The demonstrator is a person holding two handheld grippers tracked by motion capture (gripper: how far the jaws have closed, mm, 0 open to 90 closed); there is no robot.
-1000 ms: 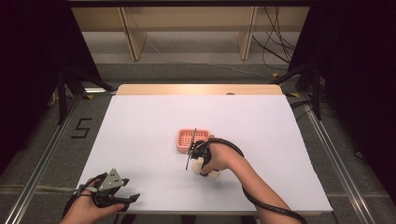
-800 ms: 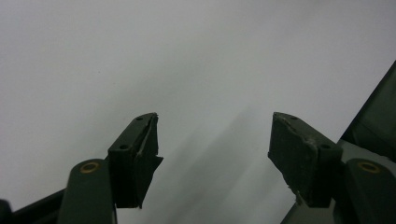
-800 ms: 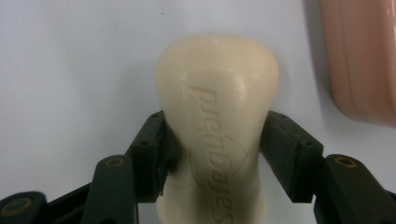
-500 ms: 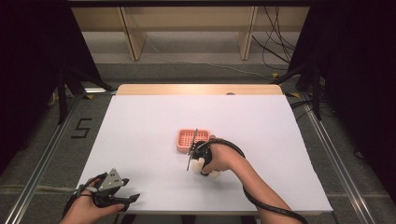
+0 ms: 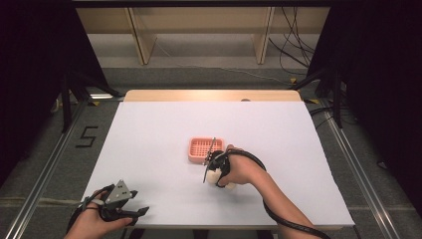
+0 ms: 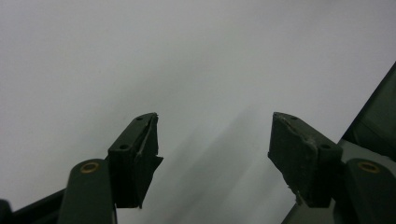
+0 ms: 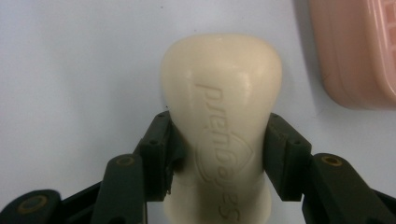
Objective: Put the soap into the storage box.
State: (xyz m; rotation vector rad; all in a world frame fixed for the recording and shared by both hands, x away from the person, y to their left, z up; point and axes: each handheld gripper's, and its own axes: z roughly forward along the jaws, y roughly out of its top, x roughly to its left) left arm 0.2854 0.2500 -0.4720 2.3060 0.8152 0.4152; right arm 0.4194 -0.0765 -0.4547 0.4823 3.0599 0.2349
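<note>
Left gripper (image 5: 139, 211), at 7 o'clock by the near table edge, jaws spread wide with nothing but bare white table (image 6: 140, 56) between them; right gripper (image 7: 217, 154), just past the table's centre toward 5 o'clock, jaws pressed against both sides of a cream soap bar (image 7: 224, 107) bearing embossed lettering, the bar lying over the white surface; pink slotted soap dish (image 5: 205, 149), just beyond the right hand (image 5: 239, 169) at 11 o'clock of it, near table centre.
</note>
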